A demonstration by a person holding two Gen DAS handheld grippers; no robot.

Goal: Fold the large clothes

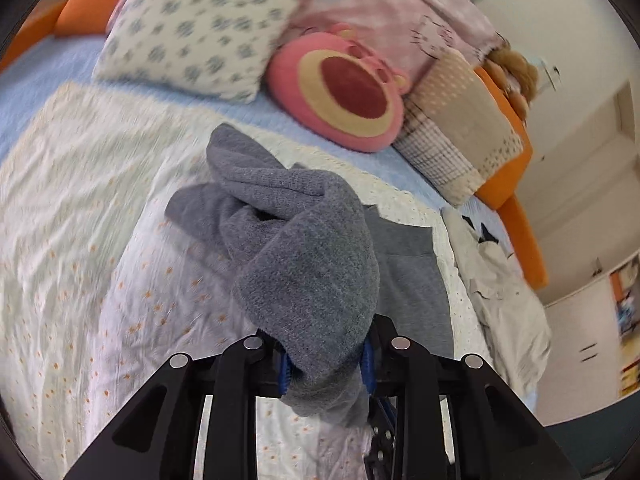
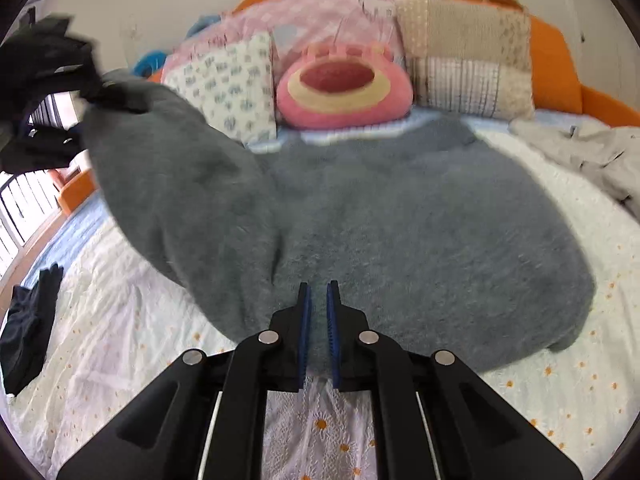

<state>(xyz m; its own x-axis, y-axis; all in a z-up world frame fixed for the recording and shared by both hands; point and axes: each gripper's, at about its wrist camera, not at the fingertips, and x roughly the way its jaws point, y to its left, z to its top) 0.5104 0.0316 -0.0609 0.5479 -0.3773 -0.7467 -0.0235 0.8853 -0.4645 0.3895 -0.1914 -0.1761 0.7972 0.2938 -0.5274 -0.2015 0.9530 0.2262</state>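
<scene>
A grey knit sweater (image 2: pixel 400 216) lies spread across the middle of the bed (image 2: pixel 120 320), on a white coverlet printed with small orange flowers, its body flat and its hem towards the foot edge. The left gripper (image 1: pixel 326 364) is clamped on a bunched end of one sleeve, with the knit pinched between its blue pads (image 1: pixel 285 372) and draped forward over them; the sleeve is raised clear of the coverlet at the left side of the garment. In the right wrist view that same gripper (image 2: pixel 52 68) appears as a dark shape at the upper left, with the sleeve hanging from it down to the sweater body. The right gripper (image 2: pixel 316 320) sits at the hem near the foot edge, its jaws drawn almost together on a thin fold of the hem. At the head edge stand a patterned white pillow (image 1: pixel 200 28), a round pink bear cushion (image 1: pixel 340 92) and a beige patchwork pillow (image 1: pixel 460 132), with a pink blanket (image 1: pixel 400 12) piled behind them. A light grey garment (image 2: pixel 580 152) lies crumpled at the right edge, and a black garment (image 2: pixel 28 320) lies at the left edge.
</scene>
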